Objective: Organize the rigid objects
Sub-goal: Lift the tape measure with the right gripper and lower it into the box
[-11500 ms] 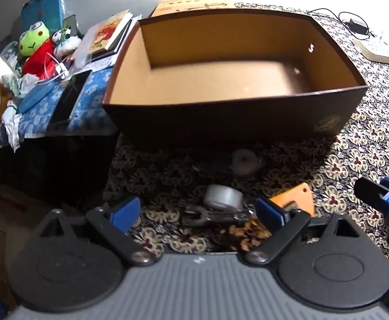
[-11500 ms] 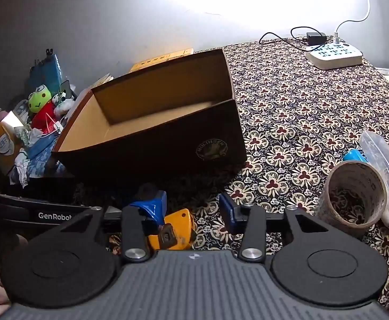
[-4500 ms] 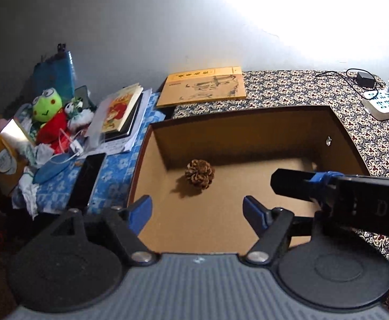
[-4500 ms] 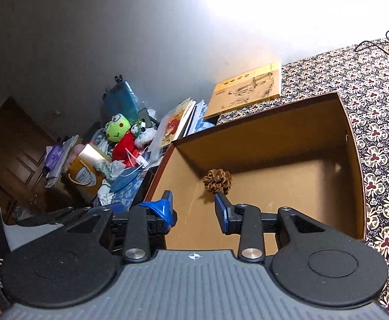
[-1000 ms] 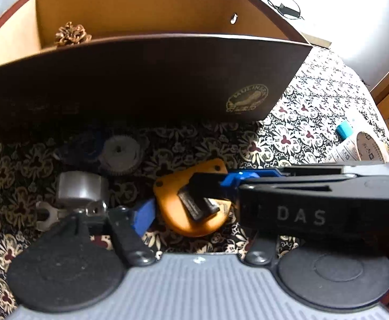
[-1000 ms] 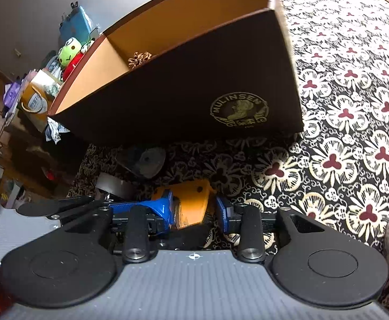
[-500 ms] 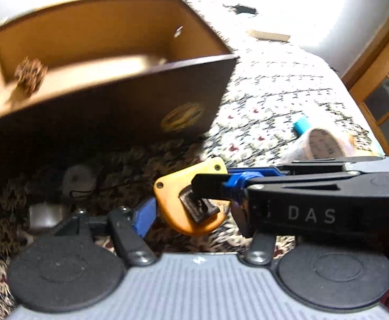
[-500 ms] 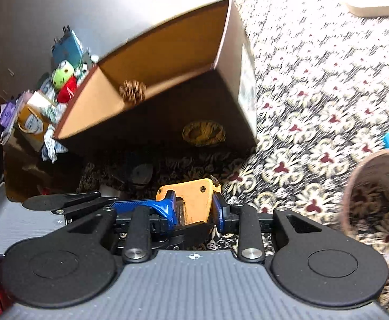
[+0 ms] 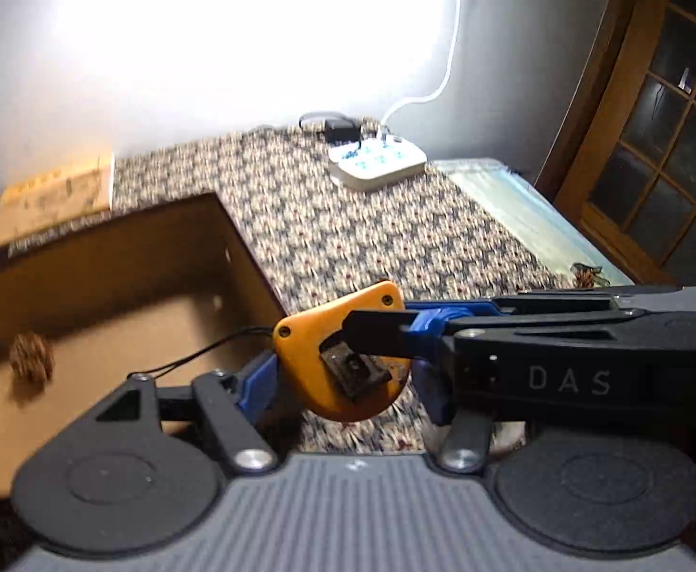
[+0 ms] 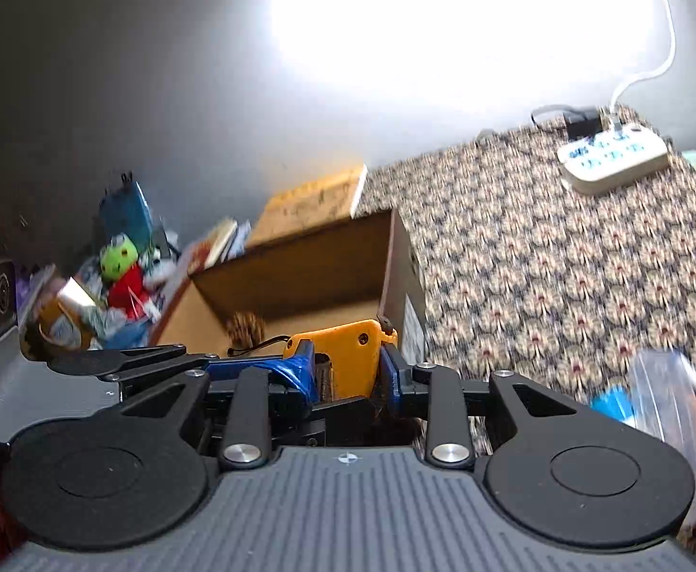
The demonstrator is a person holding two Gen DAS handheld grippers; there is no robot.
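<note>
Orange tape measure (image 10: 348, 357) is pinched across its flat sides in my right gripper (image 10: 345, 374), airborne beside the box (image 9: 124, 257) for dropping in; my left gripper (image 9: 338, 381) is spread, empty.

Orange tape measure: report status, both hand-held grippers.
Right hand-held gripper shut on orange tape measure, lifted. Left hand-held gripper open, empty. Brown cardboard box ahead holds pine cone; nothing in the way.

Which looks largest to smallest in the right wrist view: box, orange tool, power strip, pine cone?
1. box
2. orange tool and power strip look alike; the tool is close to the camera, held in the right gripper, so their order is unsure
3. pine cone
</note>
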